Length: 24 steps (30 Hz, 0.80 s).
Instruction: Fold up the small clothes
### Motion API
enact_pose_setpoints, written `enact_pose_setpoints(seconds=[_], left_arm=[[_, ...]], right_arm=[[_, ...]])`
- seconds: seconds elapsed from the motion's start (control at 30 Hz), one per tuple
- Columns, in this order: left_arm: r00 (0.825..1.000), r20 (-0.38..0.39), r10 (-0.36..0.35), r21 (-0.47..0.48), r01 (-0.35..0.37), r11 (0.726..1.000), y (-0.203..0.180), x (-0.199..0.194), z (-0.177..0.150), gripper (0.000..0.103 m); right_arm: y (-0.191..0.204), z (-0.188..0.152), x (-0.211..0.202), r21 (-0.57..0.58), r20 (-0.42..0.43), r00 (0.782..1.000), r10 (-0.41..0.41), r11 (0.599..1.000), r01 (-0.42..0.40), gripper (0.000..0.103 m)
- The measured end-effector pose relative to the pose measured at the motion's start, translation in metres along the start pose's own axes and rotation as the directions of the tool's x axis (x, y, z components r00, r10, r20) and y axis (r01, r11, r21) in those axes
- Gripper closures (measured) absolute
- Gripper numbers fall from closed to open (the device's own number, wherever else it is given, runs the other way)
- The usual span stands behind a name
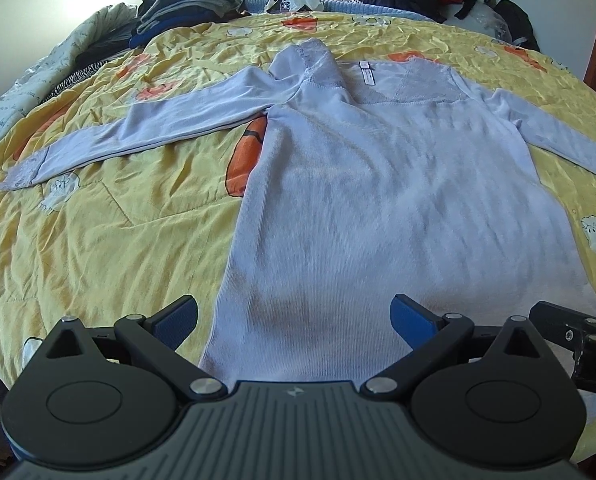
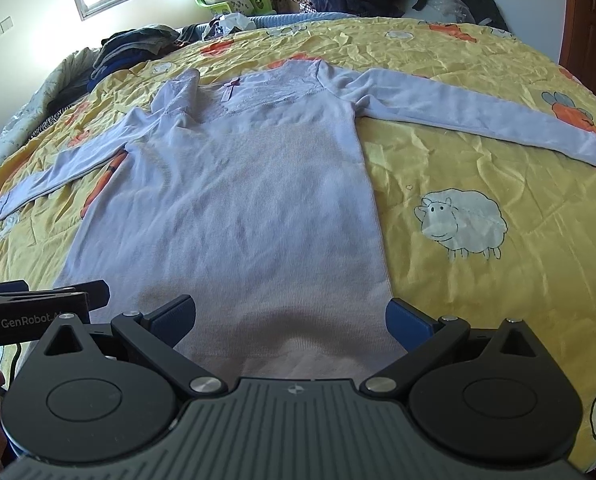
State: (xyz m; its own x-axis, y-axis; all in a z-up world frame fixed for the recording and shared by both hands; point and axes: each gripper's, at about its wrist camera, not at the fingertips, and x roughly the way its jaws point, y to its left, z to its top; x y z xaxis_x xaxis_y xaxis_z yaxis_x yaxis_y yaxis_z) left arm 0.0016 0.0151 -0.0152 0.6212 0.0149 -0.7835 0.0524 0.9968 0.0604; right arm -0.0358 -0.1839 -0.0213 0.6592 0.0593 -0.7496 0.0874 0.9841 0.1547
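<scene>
1. Nearest the lens in both views is the hem of a pale lilac long-sleeved top (image 1: 378,200), lying flat on the bed (image 1: 98,240) just ahead of the fingertips.
2. Left gripper (image 1: 294,316) is released, its jaws spread wide over the hem's left corner and holding nothing.
3. Right gripper (image 2: 290,316) is likewise spread wide and empty, above the hem's right corner; the two sit side by side.
4. Judging by its fine knit and soft ripples, the top is light, limp and thin; it will likely drape and sag when lifted, not hold shape.
5. Good holds appear to be the two hem corners, or a cuff to bring a sleeve across the body.
6. Its look: ribbed body, lacy yoke, a small bow (image 2: 230,86) at the neckline, both sleeves stretched outward away from the grippers, one shoulder folded over.
</scene>
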Motion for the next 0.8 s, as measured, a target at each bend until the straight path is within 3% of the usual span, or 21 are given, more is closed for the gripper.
enact_pose_setpoints(seconds=[0.5, 0.8], left_arm=[[1.0, -0.011, 0.002, 0.005, -0.002, 1.0, 0.0, 0.002, 0.0, 0.0], [1.0, 0.018, 0.0, 0.015, 0.0, 1.0, 0.0, 0.0, 0.006, 0.0]], right_arm=[[0.0, 0.0, 0.0, 0.002, 0.003, 1.0, 0.003, 1.0, -0.003, 0.0], [-0.011, 0.002, -0.003, 0.02, 0.057, 0.998, 0.013, 1.0, -0.014, 0.0]])
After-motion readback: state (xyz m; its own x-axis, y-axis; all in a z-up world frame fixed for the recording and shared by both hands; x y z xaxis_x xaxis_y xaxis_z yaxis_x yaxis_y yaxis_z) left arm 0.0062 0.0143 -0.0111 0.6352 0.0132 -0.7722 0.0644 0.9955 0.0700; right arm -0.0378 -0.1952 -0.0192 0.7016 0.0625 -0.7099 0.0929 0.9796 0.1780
